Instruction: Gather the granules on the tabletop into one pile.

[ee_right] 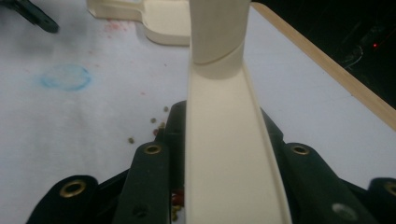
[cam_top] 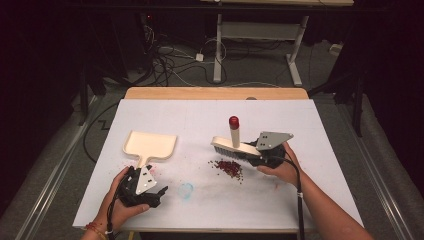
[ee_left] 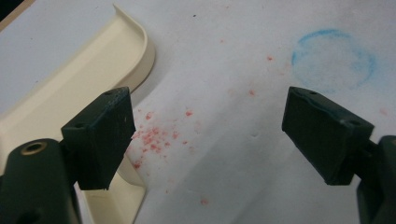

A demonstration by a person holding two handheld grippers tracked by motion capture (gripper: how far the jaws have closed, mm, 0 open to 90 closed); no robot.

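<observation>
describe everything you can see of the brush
The brush is cream plastic with a long flat back, pale bristles underneath and an upright handle capped in red. It sits bristles down on the white table cover, right of centre, beside a small pile of dark red crumbs. The right gripper is clamped on one end of its back, which runs between the jaws in the right gripper view. The dustpan lies apart to its left.

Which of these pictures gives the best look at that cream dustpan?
The high view: the whole dustpan lies flat on the table, handle toward the left gripper. The left gripper view catches just a curved edge and handle beside its open jaws. The right gripper view shows part of it far off.
</observation>
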